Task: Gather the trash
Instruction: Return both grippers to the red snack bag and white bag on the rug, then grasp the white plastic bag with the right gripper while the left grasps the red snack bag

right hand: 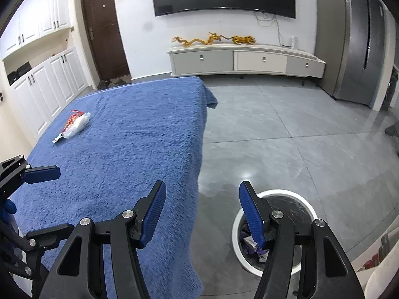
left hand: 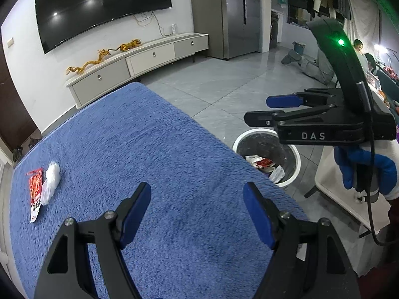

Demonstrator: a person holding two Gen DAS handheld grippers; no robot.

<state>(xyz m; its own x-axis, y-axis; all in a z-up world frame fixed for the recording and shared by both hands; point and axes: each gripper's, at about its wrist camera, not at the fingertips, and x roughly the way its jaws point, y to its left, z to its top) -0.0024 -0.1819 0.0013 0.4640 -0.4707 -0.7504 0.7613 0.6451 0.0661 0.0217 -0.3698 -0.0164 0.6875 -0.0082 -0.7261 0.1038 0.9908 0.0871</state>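
A red snack wrapper (left hand: 35, 189) and a crumpled white plastic bag (left hand: 51, 182) lie side by side at the far left of the blue fleece-covered table (left hand: 162, 149). The right wrist view shows the same wrapper (right hand: 72, 117) and bag (right hand: 78, 124). My left gripper (left hand: 197, 189) hovers open over bare fleece, nothing between its pads. My right gripper (right hand: 202, 189) is open and empty, straddling the table's right edge and the white trash bin (right hand: 274, 192). The bin (left hand: 294, 174) has a black liner and holds several wrappers. Each gripper shows in the other's view: right gripper (left hand: 261, 111), left gripper (right hand: 49, 203).
A blue-gloved hand (left hand: 366, 167) holds the right gripper above a small white side table (left hand: 331, 189). Grey tiled floor (right hand: 274, 124) lies right of the table. A low TV cabinet (right hand: 237, 59) stands at the back wall, with a steel fridge (right hand: 361, 37) to its right. A person (left hand: 314, 67) lies on the floor far right.
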